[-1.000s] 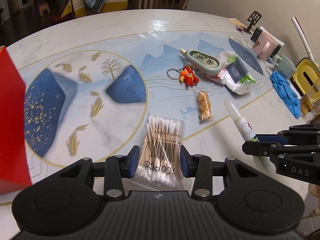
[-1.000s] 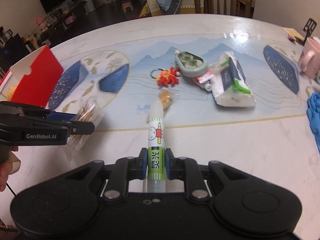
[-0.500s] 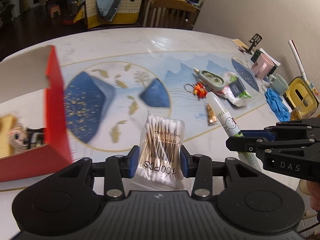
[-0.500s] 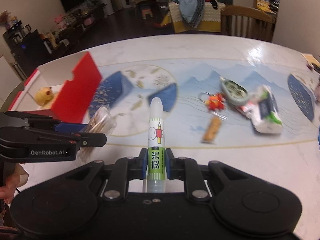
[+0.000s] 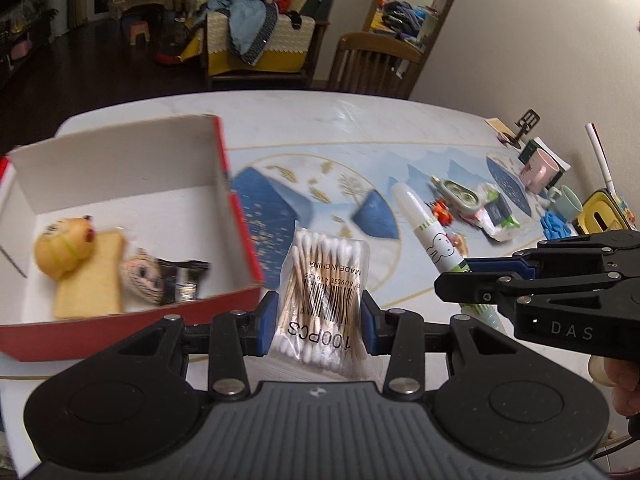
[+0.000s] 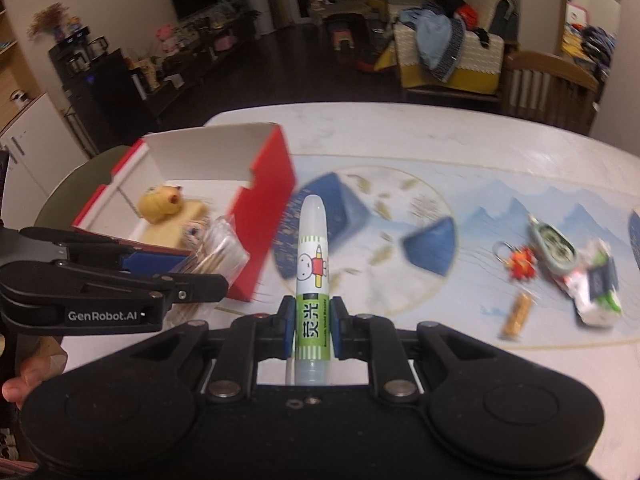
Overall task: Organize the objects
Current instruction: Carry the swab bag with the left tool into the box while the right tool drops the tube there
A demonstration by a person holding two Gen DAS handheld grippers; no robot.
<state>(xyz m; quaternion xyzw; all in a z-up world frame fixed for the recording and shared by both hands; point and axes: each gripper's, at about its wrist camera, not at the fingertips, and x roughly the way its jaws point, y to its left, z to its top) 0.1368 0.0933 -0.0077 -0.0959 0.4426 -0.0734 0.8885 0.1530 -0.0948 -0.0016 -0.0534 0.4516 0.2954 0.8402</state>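
My left gripper (image 5: pixel 319 326) is shut on a clear pack of cotton swabs (image 5: pixel 322 292) and holds it above the table, just right of the red box (image 5: pixel 132 322). My right gripper (image 6: pixel 312 330) is shut on a white and green glue tube (image 6: pixel 313 280), held above the table right of the box (image 6: pixel 268 216). The box is open and holds a yellow plush (image 5: pixel 60 250), a toast-shaped piece (image 5: pixel 90 276) and a small cat-face item (image 5: pixel 142 278). The tube also shows in the left wrist view (image 5: pixel 430 240), and the swab pack in the right wrist view (image 6: pixel 218 256).
On the table to the right lie an orange keychain (image 6: pixel 520 262), a grey-green case (image 6: pixel 554 246), a white packet (image 6: pixel 596 288) and a small snack bar (image 6: pixel 516 316). A pink mug (image 5: pixel 540 166), a teal mug (image 5: pixel 568 204) and blue gloves (image 5: pixel 554 228) sit far right.
Both grippers have lifted and swung left toward the red box with their loads still held. The box's inside has come into view.
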